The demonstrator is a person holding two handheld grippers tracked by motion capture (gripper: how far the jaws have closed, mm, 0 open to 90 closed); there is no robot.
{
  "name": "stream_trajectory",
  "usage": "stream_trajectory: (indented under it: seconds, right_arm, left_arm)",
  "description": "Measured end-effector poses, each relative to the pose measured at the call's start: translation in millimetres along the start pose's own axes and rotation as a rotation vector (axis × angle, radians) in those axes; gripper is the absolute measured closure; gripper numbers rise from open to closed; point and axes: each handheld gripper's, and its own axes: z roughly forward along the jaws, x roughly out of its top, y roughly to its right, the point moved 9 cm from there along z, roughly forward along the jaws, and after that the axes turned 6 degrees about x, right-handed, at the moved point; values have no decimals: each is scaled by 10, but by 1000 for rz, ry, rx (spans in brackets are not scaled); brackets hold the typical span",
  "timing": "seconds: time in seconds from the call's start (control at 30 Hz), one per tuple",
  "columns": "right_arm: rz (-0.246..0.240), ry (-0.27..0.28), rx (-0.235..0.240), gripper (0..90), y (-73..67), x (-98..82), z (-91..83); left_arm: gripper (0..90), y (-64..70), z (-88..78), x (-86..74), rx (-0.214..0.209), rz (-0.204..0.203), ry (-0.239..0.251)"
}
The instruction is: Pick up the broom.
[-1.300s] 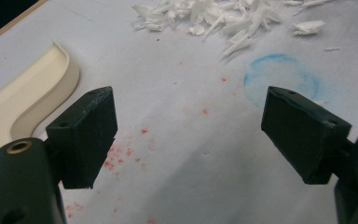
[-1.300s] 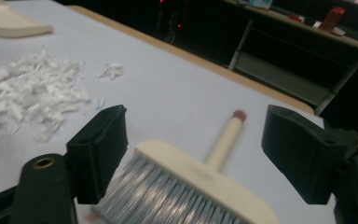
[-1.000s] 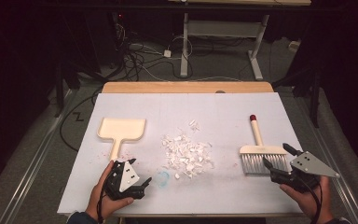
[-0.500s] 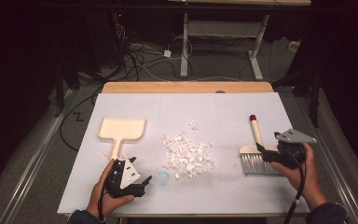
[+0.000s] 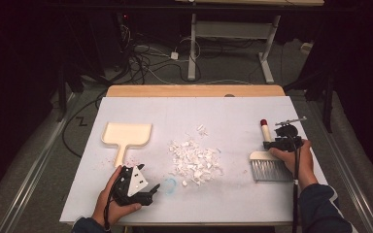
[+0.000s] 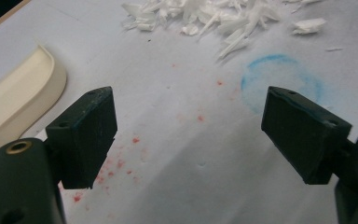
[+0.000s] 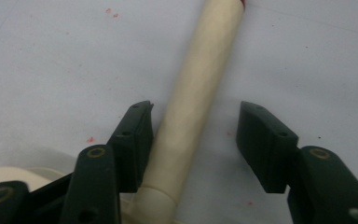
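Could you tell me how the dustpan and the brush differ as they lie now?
The dustpan lies untouched left of the paper scraps; the brush lies right, its handle between the right gripper's closing jaws. The dustpan is a flat tray; the brush has grey bristles and a red-tipped handle. Both are cream.

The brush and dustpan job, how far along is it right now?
Nothing is swept yet: the white scraps lie piled mid-table and the dustpan sits untouched. In hand: the right gripper straddles the brush handle, its jaws just closing, one pad near the handle and the other with a gap. The left gripper waits open. Left: grip, sweep, collect.
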Motion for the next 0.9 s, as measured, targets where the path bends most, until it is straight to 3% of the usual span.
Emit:
stream_trajectory:
  seconds: [0.1,0.27,0.4,0.5,0.77,0.9]
  right_arm:
    - [-31,-6,6,596,-62,1,-1]
    - [-30,0,13,626,-75,2,3]
    - [-42,3,34,709,-100,2,4]
    - [-65,1,29,711,-111,5,5]
    - [-59,39,53,713,-107,-8,-16]
    - [-62,59,70,713,-115,-9,-50]
  left_arm:
    - [170,16,4,10,-2,7,1]
    - [170,24,4,-1,-12,11,0]
    - [170,37,0,-8,-17,16,0]
    - [171,39,-10,-4,-19,20,3]
    - [171,62,17,6,-33,35,2]
    - [171,44,-2,10,-25,23,8]
